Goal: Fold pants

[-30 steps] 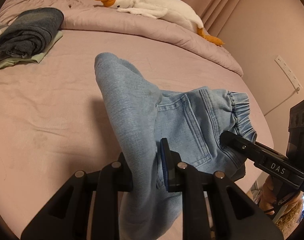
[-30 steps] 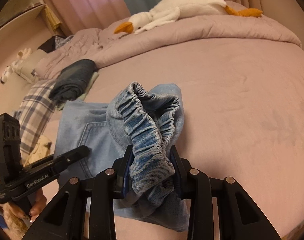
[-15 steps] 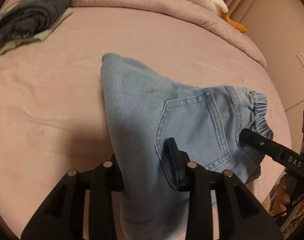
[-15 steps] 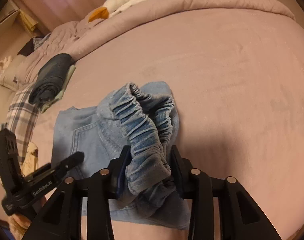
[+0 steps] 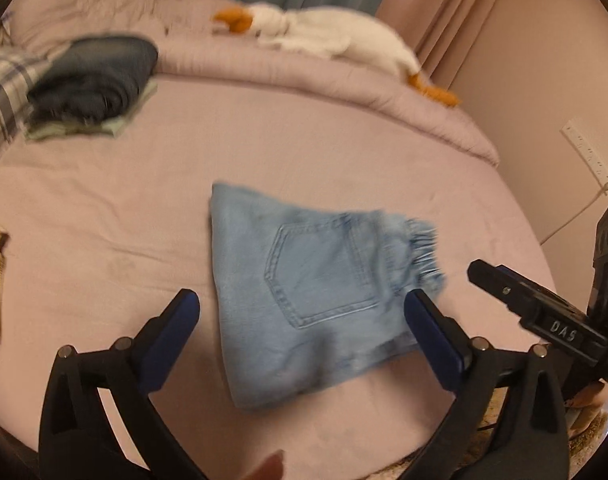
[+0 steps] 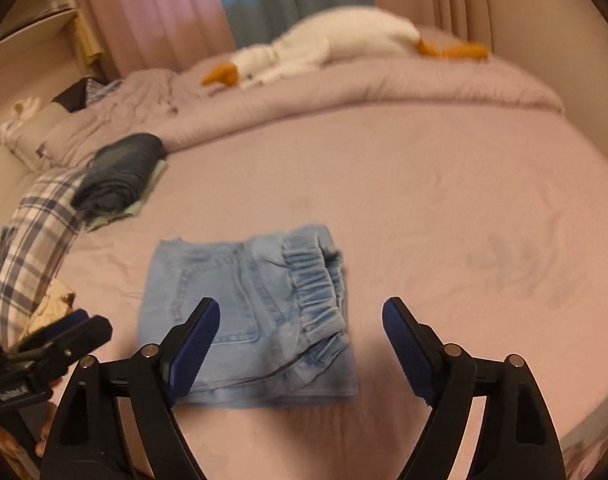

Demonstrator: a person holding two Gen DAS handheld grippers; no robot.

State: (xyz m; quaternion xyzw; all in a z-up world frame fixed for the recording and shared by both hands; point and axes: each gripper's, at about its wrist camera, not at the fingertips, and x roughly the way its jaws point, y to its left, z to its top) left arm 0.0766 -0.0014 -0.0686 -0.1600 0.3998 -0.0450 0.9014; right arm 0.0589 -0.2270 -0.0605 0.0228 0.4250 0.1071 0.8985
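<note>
On bare bed (image 5: 104, 208) — folded pants (image 5: 304, 292), tools gaping.

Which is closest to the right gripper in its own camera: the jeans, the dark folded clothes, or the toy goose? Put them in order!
From the right gripper:
1. Jeans, lying just ahead, slightly left.
2. Dark folded clothes, farther back on the left.
3. Toy goose, farthest, on the rolled blanket at the back.

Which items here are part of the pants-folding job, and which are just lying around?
Job: light blue jeans, folded on the bed; left gripper; right gripper.

Bystanders: goose plush; dark folded clothes; plaid cloth.
</note>
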